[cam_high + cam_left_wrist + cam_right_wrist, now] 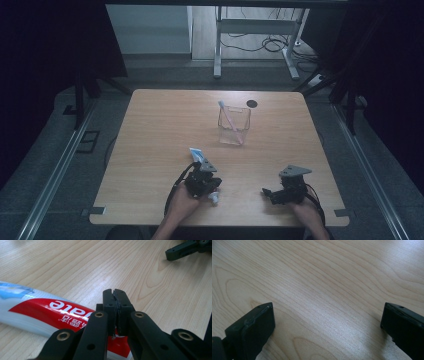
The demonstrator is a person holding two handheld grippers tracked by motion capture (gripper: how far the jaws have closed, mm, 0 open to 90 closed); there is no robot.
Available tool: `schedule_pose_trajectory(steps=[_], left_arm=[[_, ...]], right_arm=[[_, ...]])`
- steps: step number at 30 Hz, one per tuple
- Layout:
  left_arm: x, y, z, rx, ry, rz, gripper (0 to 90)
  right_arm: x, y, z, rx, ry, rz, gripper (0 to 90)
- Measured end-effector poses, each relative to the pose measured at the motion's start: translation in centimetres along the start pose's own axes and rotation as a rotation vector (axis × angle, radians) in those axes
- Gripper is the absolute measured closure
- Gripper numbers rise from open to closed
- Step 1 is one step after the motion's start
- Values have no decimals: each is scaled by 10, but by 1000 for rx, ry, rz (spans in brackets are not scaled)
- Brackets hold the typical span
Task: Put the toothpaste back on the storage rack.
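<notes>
A red, white and blue toothpaste tube (pixel 37 312) lies flat on the wooden table (pixel 150 130). It runs under my left gripper (pixel 114 293), whose jaws are pressed together with nothing seen between them. From above, the left gripper (pixel 209 185) sits over the tube (pixel 196 154) near the table's front edge; the tube's white cap pokes out below it. My right gripper (pixel 327 325) hovers over bare wood with its jaws wide apart and nothing between them. It sits at the front right (pixel 285 191) and also appears at the top right of the left gripper view (pixel 185 248).
A clear plastic holder (pixel 234 126) stands past the table's middle with a pink toothbrush (pixel 229 116) leaning in it. A small black round spot (pixel 252 103) marks the wood behind it. A metal desk frame (pixel 255 30) stands on the floor beyond.
</notes>
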State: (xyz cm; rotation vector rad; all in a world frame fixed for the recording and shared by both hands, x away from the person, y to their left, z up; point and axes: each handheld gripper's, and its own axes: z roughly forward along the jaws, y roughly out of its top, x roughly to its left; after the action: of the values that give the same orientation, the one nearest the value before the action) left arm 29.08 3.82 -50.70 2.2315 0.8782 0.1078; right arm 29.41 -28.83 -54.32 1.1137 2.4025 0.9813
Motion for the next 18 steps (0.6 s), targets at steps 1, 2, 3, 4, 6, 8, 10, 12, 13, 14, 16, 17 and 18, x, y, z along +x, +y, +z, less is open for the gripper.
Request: schedule_pose_trajectory(steps=[1, 2, 3, 4, 6, 8, 10, 12, 13, 14, 16, 17, 18], left_arm=[[0, -1, -1, 8, 2, 6, 880], [0, -2, -1, 7, 5, 0, 881], [1, -3, -2, 16, 7, 4, 881], [1, -4, -2, 16, 9, -2, 880], [1, -7, -3, 20, 15, -2, 873], [3, -11, -4, 28, 20, -4, 859], [4, -15, -5, 37, 33, -3, 853], [6, -18, -6, 45, 42, -3, 847], [7, -20, -8, 50, 46, -4, 847], [9, -22, -9, 53, 49, -6, 846], [11, -24, -12, 56, 58, -7, 844], [12, -25, -14, 63, 70, -5, 844], [12, -26, -15, 66, 76, -4, 845]], right_arm=[[0, 0, 0, 0, 0, 0, 0], [0, 0, 0, 0, 0, 0, 0], [0, 0, 0, 0, 0, 0, 0], [0, 0, 0, -1, 0, 0, 0], [0, 0, 0, -1, 0, 0, 0], [0, 0, 0, -1, 0, 0, 0], [0, 0, 0, -1, 0, 1, 0], [0, 0, 0, -1, 0, 0, 0], [0, 0, 0, -1, 0, 0, 0], [0, 0, 0, -1, 0, 1, 0], [0, 0, 0, -1, 0, 0, 0], [0, 0, 0, -1, 0, 1, 0], [0, 0, 0, -1, 0, 1, 0]])
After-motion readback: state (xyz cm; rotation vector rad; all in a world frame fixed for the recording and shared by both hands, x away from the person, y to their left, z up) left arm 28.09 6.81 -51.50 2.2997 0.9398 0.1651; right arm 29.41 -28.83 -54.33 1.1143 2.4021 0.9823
